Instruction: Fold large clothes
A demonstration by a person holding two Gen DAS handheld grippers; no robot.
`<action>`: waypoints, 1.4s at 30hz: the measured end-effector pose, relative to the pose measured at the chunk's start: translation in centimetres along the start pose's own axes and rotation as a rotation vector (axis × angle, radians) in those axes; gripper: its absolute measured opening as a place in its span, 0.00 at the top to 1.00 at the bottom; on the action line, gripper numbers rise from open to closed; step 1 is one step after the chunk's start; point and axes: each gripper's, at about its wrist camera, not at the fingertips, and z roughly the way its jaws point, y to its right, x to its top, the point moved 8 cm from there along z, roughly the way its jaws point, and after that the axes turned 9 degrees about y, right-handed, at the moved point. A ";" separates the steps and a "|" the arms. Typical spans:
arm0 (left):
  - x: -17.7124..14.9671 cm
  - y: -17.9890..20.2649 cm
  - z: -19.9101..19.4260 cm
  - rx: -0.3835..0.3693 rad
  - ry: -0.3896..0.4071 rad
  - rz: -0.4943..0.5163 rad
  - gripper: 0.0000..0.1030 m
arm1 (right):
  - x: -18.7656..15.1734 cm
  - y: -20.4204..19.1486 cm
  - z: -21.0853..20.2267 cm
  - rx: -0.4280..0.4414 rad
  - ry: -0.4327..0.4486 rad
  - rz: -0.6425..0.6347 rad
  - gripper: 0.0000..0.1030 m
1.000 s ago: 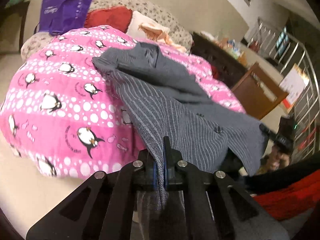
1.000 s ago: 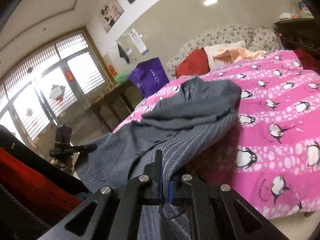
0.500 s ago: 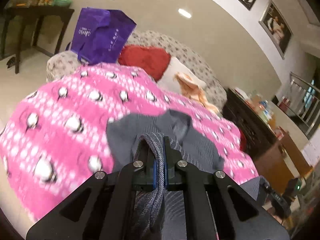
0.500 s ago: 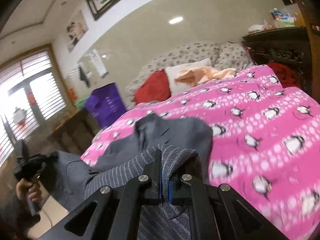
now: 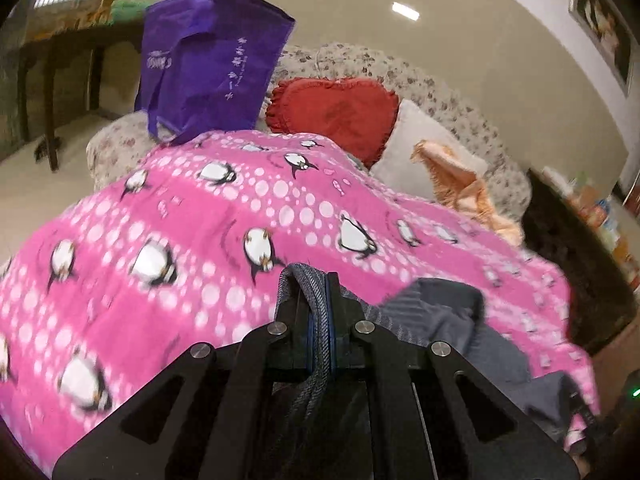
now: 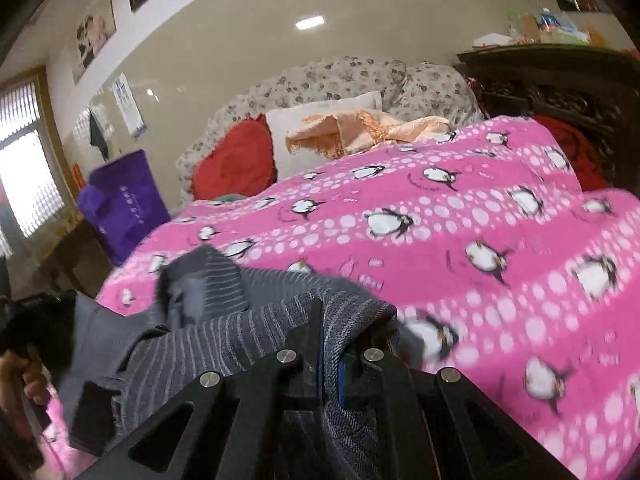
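A grey striped garment (image 5: 436, 320) lies bunched at the near edge of a pink penguin-print blanket (image 5: 224, 216). My left gripper (image 5: 319, 304) is shut on a rolled fold of the garment's cloth, which sticks up between the fingers. In the right wrist view the same garment (image 6: 224, 344) spreads to the left over the blanket (image 6: 460, 216), and my right gripper (image 6: 329, 344) is shut on another fold of it. The cloth drapes over both grippers and hides the fingertips. A hand (image 6: 28, 376) on the other gripper's handle shows at the far left.
At the head of the bed are a red heart cushion (image 5: 340, 112), a white pillow (image 5: 420, 148) with an orange cloth (image 5: 460, 184) and a floral headboard (image 6: 340, 76). A purple bag (image 5: 208, 60) stands left; a dark wooden cabinet (image 6: 560, 84) stands right.
Both grippers have swept forward over the bed with the garment, folding it onto itself. The garment, spread wide before, now lies bunched close under the grippers, and more bare blanket shows ahead.
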 end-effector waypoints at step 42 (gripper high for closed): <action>-15.6 6.6 -7.4 -0.198 -0.309 0.270 0.68 | -9.6 -7.6 -2.5 0.133 -0.260 -0.150 0.87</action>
